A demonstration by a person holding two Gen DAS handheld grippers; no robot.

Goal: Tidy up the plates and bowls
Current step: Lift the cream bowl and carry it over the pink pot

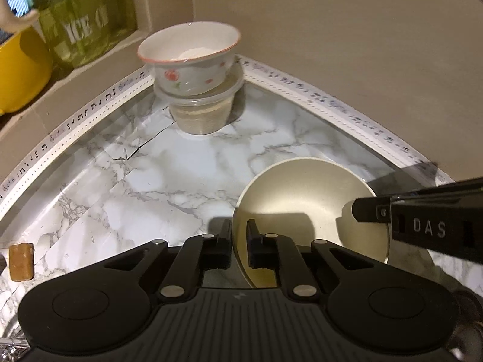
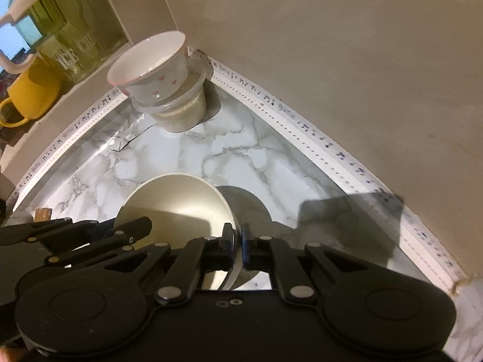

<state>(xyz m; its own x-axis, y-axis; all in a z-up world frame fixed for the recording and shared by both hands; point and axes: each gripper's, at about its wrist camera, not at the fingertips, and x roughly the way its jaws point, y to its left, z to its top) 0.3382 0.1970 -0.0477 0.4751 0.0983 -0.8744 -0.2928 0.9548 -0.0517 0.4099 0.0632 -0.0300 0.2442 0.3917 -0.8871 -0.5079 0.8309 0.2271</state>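
1. A cream bowl [image 1: 305, 208] is near the middle of the marble counter [image 1: 169, 181], close to the side wall.
2. The left gripper [image 1: 238, 241] pinches the bowl's rim on one side. One finger is inside the bowl and one is outside.
3. The right gripper [image 2: 238, 241] pinches the rim on the other side in the same way. So both pairs of tongs are pressed shut on the same bowl.
4. The bowl looks tipped, and a round shadow lies apart from it on the counter. I think it is lifted a little.
5. A flower bowl [image 1: 190, 60] sits in the back corner. It rests on top of a clear tub [image 1: 202, 114].
6. No plates show in these pictures.
7. I think the task is at an early or middle part. The cream bowl is picked up but not put away.
8. What is left: carry the cream bowl to its place, maybe by the flower bowl, and set it down.
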